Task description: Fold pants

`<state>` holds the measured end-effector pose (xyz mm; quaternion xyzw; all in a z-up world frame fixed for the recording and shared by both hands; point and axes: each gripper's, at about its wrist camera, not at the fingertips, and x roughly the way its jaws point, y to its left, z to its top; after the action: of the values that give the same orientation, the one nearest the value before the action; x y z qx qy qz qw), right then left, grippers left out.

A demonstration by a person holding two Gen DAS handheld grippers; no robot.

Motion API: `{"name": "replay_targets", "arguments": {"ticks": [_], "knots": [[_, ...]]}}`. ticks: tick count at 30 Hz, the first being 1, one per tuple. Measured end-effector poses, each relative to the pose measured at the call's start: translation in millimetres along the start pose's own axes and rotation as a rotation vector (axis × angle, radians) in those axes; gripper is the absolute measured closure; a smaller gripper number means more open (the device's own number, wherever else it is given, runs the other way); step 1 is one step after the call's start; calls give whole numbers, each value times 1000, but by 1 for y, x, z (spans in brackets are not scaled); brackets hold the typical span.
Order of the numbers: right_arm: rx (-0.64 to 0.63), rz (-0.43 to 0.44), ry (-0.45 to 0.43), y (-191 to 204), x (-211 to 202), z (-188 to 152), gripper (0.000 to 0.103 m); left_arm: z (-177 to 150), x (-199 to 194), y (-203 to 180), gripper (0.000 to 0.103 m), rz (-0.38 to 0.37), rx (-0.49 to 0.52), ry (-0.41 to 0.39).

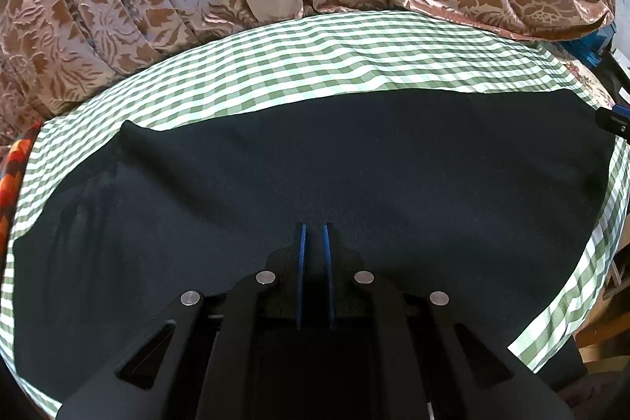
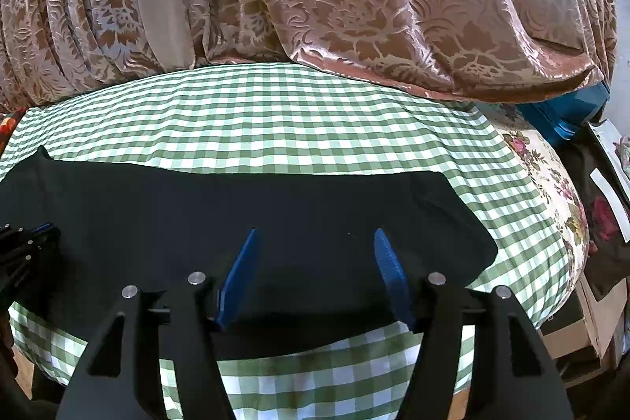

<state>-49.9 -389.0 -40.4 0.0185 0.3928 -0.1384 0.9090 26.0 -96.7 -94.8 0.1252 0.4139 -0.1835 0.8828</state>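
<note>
right wrist view: the dark pants (image 2: 244, 207) lie flat on the checked cloth (image 2: 275, 121), directly ahead of and beneath the right gripper (image 2: 315, 262), jaws wide and empty. soft, limp fabric (likely light); take the near edge. the left gripper (image 1: 314, 254) is closed, holding nothing visible.

Bed (image 2: 551, 191) covered by green-white checked sheet (image 2: 275, 121); floral cover shows at right edge. Dark pants (image 2: 236, 207) spread flat on checked sheet, long axis left-right, near front edge. Brown floral curtain (image 2: 354, 6) hem rests on sheet along far side
</note>
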Motion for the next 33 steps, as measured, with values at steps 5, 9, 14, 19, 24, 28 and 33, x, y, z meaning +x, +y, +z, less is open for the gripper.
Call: {"name": "replay_targets", "arguments": {"ticks": [5,9,14,19,24,28,33], "knots": [[71,18,52,-26,8,-8,32,-1,1,1,96,-11,-11,-6],[381,138,134,-97,19,-32,32,-1,-4,10,96,-21,-42,-28],[765,244,167,-178,37,-69,35,-3,-8,30,96,-42,-118,-49],[878,300,149,-200,54,-76,38,-9,-8,43,96,-45,-158,-42],[892,322,127,-207,70,-64,48,-15,-12,49,96,-40,-173,-49],[867,332,152,-203,91,-57,80,-17,-15,54,96,-39,-196,-55],[813,422,80,-191,65,-31,84,-17,-22,62,96,-67,-217,-52]]}}
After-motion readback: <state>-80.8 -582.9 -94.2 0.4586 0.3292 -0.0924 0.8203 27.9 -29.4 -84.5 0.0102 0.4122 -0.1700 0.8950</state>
